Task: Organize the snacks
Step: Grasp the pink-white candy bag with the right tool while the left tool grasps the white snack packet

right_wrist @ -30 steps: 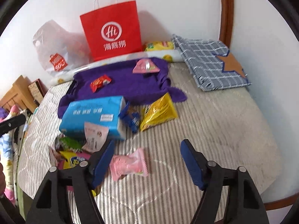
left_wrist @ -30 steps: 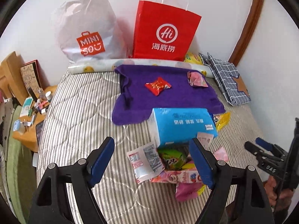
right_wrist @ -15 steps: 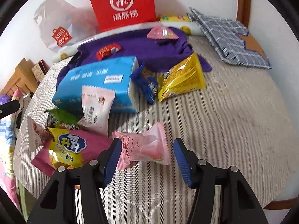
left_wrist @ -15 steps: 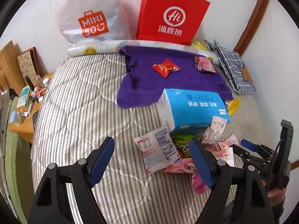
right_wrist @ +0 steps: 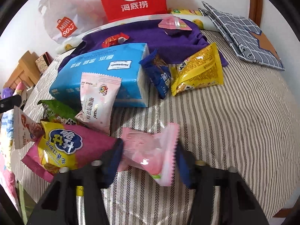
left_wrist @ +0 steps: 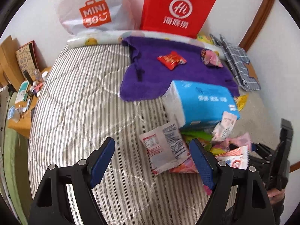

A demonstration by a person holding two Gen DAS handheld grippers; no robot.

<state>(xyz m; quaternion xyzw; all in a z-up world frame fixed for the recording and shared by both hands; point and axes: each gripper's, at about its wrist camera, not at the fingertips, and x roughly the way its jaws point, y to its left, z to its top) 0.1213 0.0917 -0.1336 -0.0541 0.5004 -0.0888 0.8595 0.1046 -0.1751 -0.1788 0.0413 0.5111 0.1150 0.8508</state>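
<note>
My right gripper [right_wrist: 149,150] is low over the striped bed [right_wrist: 234,131], and its jaws are closing on a pink snack packet [right_wrist: 142,140] that crumples between the blue pads. To its left lies a pile with a magenta-and-yellow bag [right_wrist: 63,146], a pale pink packet [right_wrist: 97,99] and a green packet [right_wrist: 56,110]. Blue [right_wrist: 157,75] and yellow [right_wrist: 198,71] packets lie beside the blue tissue pack [right_wrist: 105,71]. My left gripper [left_wrist: 151,142] hangs open just above a white packet [left_wrist: 165,148], holding nothing. A red snack [left_wrist: 171,60] and a pink one [left_wrist: 211,58] rest on the purple towel [left_wrist: 150,78].
A red paper bag [left_wrist: 178,9] and a white plastic bag [left_wrist: 91,11] lean on the wall behind the bed. A folded checked cloth [right_wrist: 241,35] lies at the far right. A cluttered wooden side table [left_wrist: 22,97] stands left of the bed.
Both grippers have sunk towards the bed. The right jaws have narrowed from wide apart to pressing on the pink packet, which now bunches up between them. The left jaws kept their width.
</note>
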